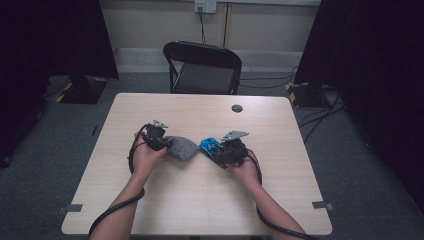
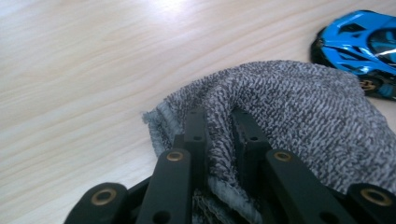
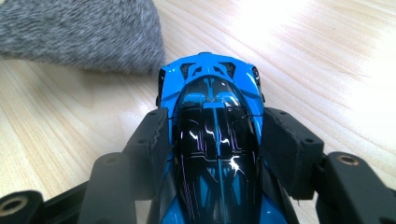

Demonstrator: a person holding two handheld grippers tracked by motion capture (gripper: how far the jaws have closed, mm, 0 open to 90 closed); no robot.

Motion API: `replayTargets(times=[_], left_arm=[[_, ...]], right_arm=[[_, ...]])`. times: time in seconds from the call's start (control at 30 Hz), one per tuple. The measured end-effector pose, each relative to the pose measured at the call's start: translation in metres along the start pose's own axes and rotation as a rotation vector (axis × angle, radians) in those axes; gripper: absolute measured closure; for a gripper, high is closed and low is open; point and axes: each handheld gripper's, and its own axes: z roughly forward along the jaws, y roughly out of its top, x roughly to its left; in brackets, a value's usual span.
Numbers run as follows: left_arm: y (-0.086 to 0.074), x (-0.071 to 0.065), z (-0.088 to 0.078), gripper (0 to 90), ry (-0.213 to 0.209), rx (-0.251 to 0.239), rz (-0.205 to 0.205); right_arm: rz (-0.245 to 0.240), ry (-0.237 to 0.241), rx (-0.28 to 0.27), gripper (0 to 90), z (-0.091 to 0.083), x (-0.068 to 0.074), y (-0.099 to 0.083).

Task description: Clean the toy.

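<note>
1. The left gripper (image 2: 219, 135) is clenched on a fold of the grey cloth (image 2: 299, 116), seen at lower centre of the left gripper view. In the high view the cloth (image 1: 182, 148) lies on the table (image 1: 200, 200), left of centre.
2. The right gripper (image 3: 215, 140) is grasping the blue toy car (image 3: 210, 88), one pad on each flank, low in the right gripper view. In the high view the car (image 1: 210, 146) sits just right of the cloth, at mid-frame.
3. Risk: the cloth is pinched by a thin fold near its hem. A pull toward the car could let the fold slide out, because little fabric sits between the pads.
4. Risk: the car's glossy body looks slick. Pressure from the cloth against its nose could twist it in the pads or push it backward.
5. Risk: loose weave could snag on the car's wheel (image 2: 369, 85) or on a jaw edge and drag the car sideways.
6. Hidden: the car's rear is cut off at the bottom of the right gripper view, and in the left gripper view its far half runs off the right edge.
7. Hard to make out: whether cloth and car touch. They look just beside each other. The cloth at upper left of the right gripper view is blurred.
8. The cloth's underside and the pinched part of the fold are covered.
</note>
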Motion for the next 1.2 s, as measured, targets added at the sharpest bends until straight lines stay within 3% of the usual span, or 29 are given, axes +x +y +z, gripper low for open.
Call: replayTargets(times=[0.17, 0.5, 0.83, 1.2], left_arm=[[-0.003, 0.010, -0.011, 78.2, 0.003, -0.025, -0.048], [-0.007, 0.013, -0.034, 78.0, -0.049, -0.056, -0.042], [-0.009, -0.004, -0.052, 78.0, -0.115, -0.072, 0.015], [-0.017, -0.035, -0.055, 78.0, -0.192, -0.066, 0.089]], right_arm=[[-0.003, -0.001, 0.000, 42.5, 0.000, 0.000, 0.000], [-0.004, -0.001, -0.003, 42.6, 0.000, 0.000, 0.000], [-0.001, 0.002, -0.005, 42.6, 0.000, 0.000, 0.000], [0.009, 0.005, -0.002, 42.4, 0.000, -0.001, 0.000]])
